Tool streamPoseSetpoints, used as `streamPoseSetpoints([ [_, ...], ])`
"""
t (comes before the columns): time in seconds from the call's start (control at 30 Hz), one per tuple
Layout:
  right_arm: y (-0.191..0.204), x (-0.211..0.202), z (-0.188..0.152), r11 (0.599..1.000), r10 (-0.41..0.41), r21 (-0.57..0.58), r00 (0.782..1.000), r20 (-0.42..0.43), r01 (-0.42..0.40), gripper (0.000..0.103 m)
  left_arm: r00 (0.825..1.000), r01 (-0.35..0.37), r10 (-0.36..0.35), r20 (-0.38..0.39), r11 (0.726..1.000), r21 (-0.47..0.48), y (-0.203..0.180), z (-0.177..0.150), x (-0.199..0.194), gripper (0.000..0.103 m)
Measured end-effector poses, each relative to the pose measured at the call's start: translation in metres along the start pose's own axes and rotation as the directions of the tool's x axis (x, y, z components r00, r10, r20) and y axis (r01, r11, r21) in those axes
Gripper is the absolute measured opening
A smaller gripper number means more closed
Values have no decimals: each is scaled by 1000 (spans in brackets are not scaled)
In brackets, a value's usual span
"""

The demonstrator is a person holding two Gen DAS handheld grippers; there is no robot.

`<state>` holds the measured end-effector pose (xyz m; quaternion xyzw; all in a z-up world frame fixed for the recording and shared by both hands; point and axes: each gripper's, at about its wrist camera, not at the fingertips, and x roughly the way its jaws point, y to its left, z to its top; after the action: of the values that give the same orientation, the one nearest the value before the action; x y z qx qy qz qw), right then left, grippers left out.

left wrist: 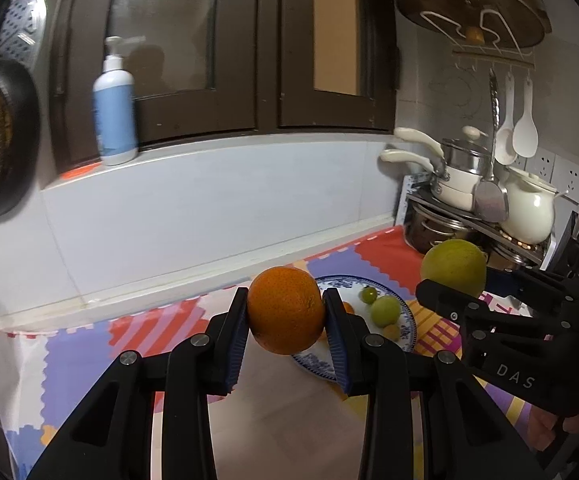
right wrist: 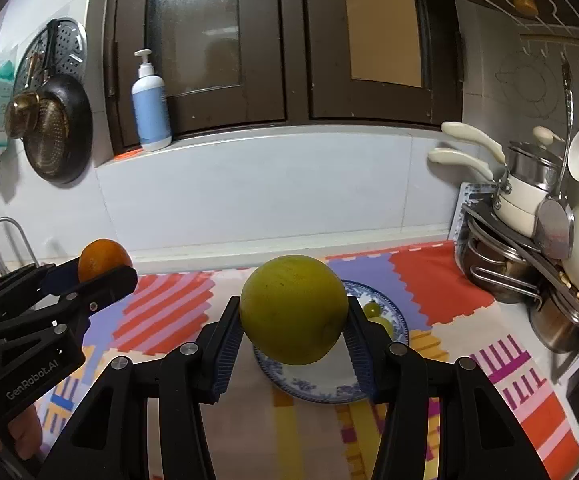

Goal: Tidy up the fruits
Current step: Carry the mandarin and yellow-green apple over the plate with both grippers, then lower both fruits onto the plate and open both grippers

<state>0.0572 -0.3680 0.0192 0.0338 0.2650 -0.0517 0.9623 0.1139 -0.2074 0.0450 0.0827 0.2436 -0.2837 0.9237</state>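
Over a kitchen counter, 2 hand-held grippers each carry 1 fruit above a bright patchwork mat.

The left gripper pinches an orange between its blue ribbed pads, which press on the fruit's 2 sides. The orange is round, deep orange and finely pitted, with a small dark fleck near its right edge. It sits at the very tips of the fingers, clear of the counter.

The right gripper clamps a larger yellow-green citrus fruit, its skin smooth, dull and lightly speckled, with a shallow dimple low on the right side. This fruit too is held at the fingertips, its bulk wider than the pads that grip it.

Just beyond and below both sets of fingers lies a blue-and-white patterned plate on the mat. On it, past the left gripper's right finger, rest a small dark-green grape, a larger pale green round fruit and a small orange-yellow one; a sliver of another orange fruit shows at the finger's edge.

Seen from the left wrist, the right gripper is to the right, with part of a hand beneath it.
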Motion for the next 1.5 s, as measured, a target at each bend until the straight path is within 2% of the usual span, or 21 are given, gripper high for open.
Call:
streamPoseSetpoints([
  [0.33, -32, 31, -10, 999, -15, 36, 998, -64, 18, 50, 993, 71, -69, -91, 997, 25, -19, -7, 60, 36],
  [0.83, -53, 101, -37, 997, -10, 79, 981, -193, 26, 50, 962, 163, -152, -227, 986, 32, -20, -36, 144, 36],
  [1.1, -55, 133, -48, 996, -5, 83, 968, -250, 27, 50, 939, 210, -192, -285, 977, 33, -20, -54, 173, 36],
  [1.37, -57, 153, -52, 996, -13, 85, 960, -281, 38, 50, 923, 227, -207, -324, 974, 22, -18, -62, 194, 36],
  [1.43, -57, 156, -53, 995, -11, 91, 956, -294, 39, 50, 918, 234, -217, -333, 972, 10, -16, -63, 196, 38],
  [1.5, -59, 158, -54, 994, -6, 103, 954, -301, 39, 50, 923, 220, -204, -325, 975, 14, -15, -63, 196, 45],
])
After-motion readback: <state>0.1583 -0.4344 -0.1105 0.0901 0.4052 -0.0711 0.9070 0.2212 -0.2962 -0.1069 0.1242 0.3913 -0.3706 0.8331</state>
